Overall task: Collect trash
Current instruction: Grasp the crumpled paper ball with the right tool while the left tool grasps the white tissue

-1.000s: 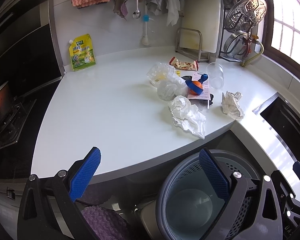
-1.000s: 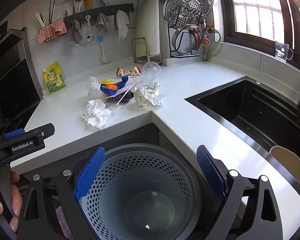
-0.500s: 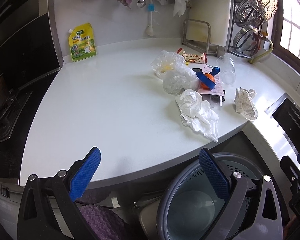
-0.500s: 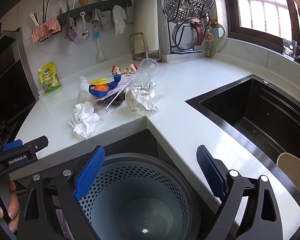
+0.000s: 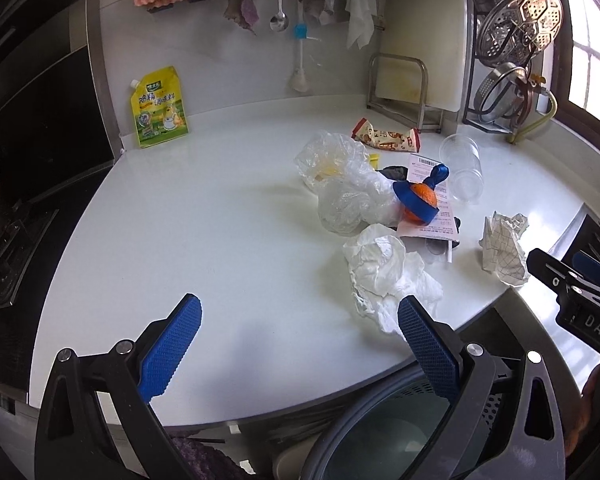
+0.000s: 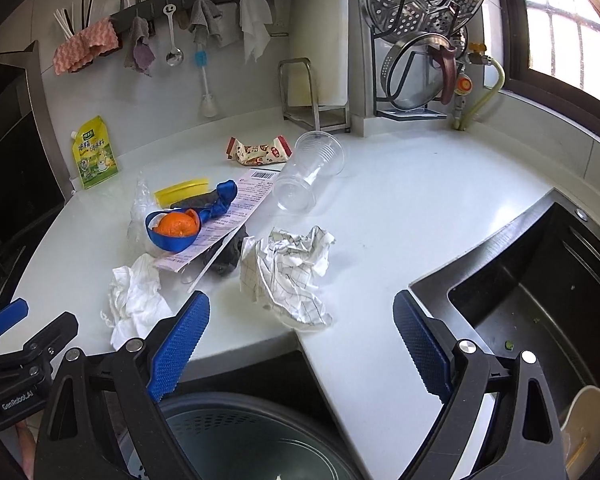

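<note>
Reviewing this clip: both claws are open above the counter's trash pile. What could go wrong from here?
1. The clear plastic cup lies on its side and might roll when nudged.
2. The orange peel sits loosely in a blue ribbon on the receipt; lifting the paper may scatter it.
3. The crumpled checked paper lies near the counter edge beside the sink and could be knocked off.

Strong daylight enters from the window (image 6: 572, 28) on the right, where the glass is overexposed to plain white, and it makes a soft glare on the white counter (image 5: 220, 240). The stove side (image 5: 28, 152) on the left stays dark with little detail. Both fisheye views are sharp in the middle, but straight lines bend strongly near the edges and the corners fall into black.
</note>
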Available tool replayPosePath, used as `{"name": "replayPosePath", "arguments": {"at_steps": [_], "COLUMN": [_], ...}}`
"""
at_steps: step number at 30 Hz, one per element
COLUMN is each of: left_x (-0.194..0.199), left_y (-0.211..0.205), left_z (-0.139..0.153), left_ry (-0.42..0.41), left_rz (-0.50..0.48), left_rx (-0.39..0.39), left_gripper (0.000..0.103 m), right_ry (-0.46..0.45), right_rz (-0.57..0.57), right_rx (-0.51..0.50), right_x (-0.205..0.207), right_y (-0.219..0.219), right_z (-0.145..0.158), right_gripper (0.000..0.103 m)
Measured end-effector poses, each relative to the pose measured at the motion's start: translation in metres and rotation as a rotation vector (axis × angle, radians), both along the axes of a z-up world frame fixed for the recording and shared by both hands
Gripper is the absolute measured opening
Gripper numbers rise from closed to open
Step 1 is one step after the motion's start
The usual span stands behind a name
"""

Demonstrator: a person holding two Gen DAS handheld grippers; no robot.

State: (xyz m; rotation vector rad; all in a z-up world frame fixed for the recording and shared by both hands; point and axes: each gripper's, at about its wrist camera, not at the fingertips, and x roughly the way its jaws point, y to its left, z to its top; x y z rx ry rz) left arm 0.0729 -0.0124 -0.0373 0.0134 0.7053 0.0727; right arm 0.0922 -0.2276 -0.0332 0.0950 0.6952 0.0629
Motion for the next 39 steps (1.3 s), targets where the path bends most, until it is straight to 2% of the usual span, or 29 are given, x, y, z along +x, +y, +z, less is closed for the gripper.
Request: {"name": "replayPosePath", "arguments": {"at_steps": [11,15,19,23,26,29,36,39], "left_x": [0.006,0.01,0.012,0.014,0.016,0.016,0.021,0.028], "left_y": [0.003,-0.005,-0.007,-0.011,-0.012,-0.014,-0.026,-0.036], "left_z": [-0.005,-0.01,-0.013,-0.016,-0.017,-0.016,-0.017,-0.02], "left_ry": [-0.004,0.031,0.057,0.063,0.07,0.054,0.052,0.048], "left_rz": [0.011,0.0,-0.011,-0.008,-0.005,0.003,-0.041,-0.038], "left_rx": [-0.001,0.015,-0.027,-0.038,-0.059,-0.057,-0.104,-0.065], "left_gripper": [0.097,0.097,0.097,0.097,0.097,0.097,0.097,0.097], "right_ry": [0.072,0.096,0.094,0.099,0.106,0.085,0.033,0.015], "right_rz": [0.032,0.029,0.027,0.041,0.058,0.054,-0.008,-0.023], "right_rx": [-0.032,-0.05,-0.043,-0.032,0.0,0.022,0.077,0.091], "right_x": [0.045,0.054,0.057,0.057,0.055,0.047,0.012,-0.003], "right_y": [0.012,0.014,0.013,0.012,0.01,0.004,-0.026,-0.036], "right_z": [-0.018,-0.024,-0.024,-0.022,-0.023,-0.02,-0.01,-0.007], "right_gripper": [0.089,0.088,0.086,0.051,0.036,0.032,0.032,0.032]}}
